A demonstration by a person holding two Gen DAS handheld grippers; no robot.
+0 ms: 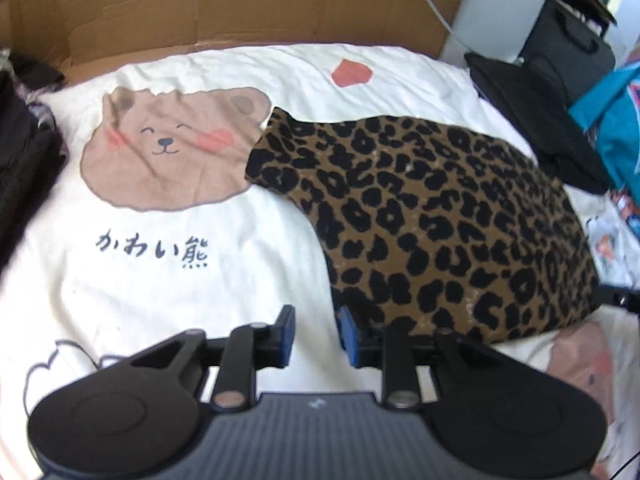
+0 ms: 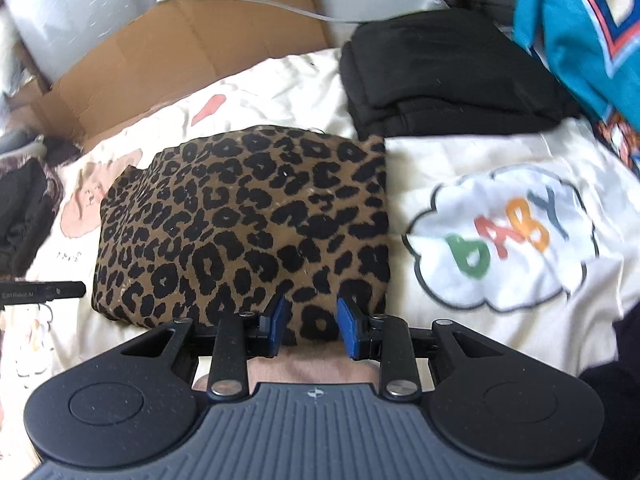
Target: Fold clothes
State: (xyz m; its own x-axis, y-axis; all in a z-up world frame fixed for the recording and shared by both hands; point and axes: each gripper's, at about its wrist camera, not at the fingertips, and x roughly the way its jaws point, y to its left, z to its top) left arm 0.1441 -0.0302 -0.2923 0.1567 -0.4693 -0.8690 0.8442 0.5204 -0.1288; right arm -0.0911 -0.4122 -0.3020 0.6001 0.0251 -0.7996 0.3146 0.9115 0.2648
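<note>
1. The leopard-print garment (image 1: 440,220) lies folded and flat on the bed, on a cream bedsheet (image 1: 168,280) printed with a bear face (image 1: 172,144).
2. In the left wrist view its long axis runs from the near right to the far left, and a narrower end points far-left, overlapping the edge of the bear face.
3. The left hand-held gripper (image 1: 316,336) has its blue-padded fingers spread and holds nothing; it sits at the garment's near-left edge, its right finger just at the hem.
4. The right hand-held gripper (image 2: 310,326) is likewise spread, with the garment's near edge (image 2: 248,220) showing in the gap between its fingers; whether the pads touch the cloth cannot be told.
5. A black folded garment (image 2: 440,76) lies at the far-right corner of the leopard piece, touching it.
6. A teal garment (image 2: 580,28) lies far right.
7. Flattened cardboard (image 1: 240,8) stands along the far side of the bed.
8. A "BABY" cloud print (image 2: 504,236) shows on the sheet just right of the leopard garment.
</note>
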